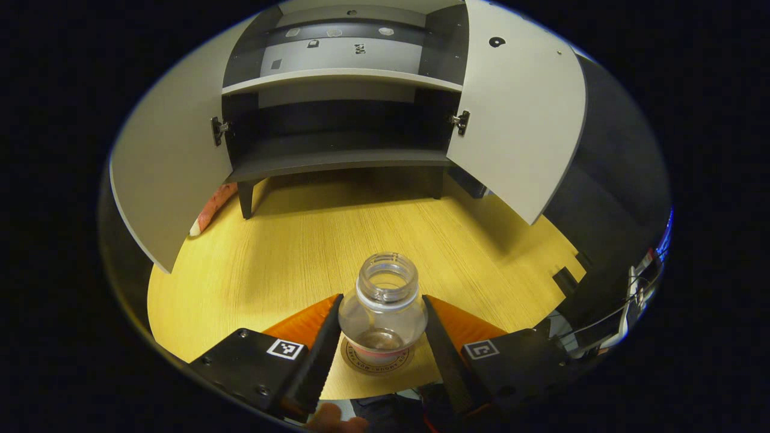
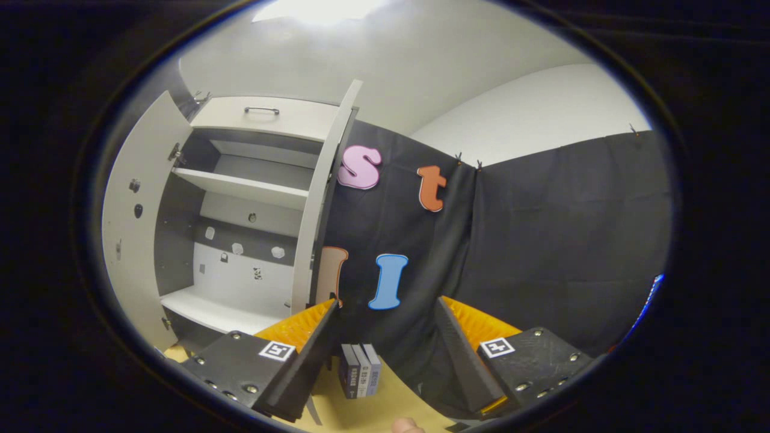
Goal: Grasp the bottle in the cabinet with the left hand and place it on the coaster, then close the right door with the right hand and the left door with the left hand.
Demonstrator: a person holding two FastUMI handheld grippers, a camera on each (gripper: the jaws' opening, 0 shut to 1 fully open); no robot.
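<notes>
Setting the bottle point(image 1: 382, 307) squarely on the coaster point(image 1: 376, 359), we are keeping the left tool point(image 1: 379, 337) pinching it until steady.

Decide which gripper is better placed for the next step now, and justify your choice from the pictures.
Left. The left gripper brackets the bottle standing on the coaster, so it must let go first. The right gripper is open near the right door, ready afterwards.

The left gripper view looks down and forward over the yellow wooden tabletop point(image 1: 289, 252) toward the open grey two-door cabinet point(image 1: 343, 90), near. The right gripper view looks up from the cabinet's right side; both share its shelves.
</notes>
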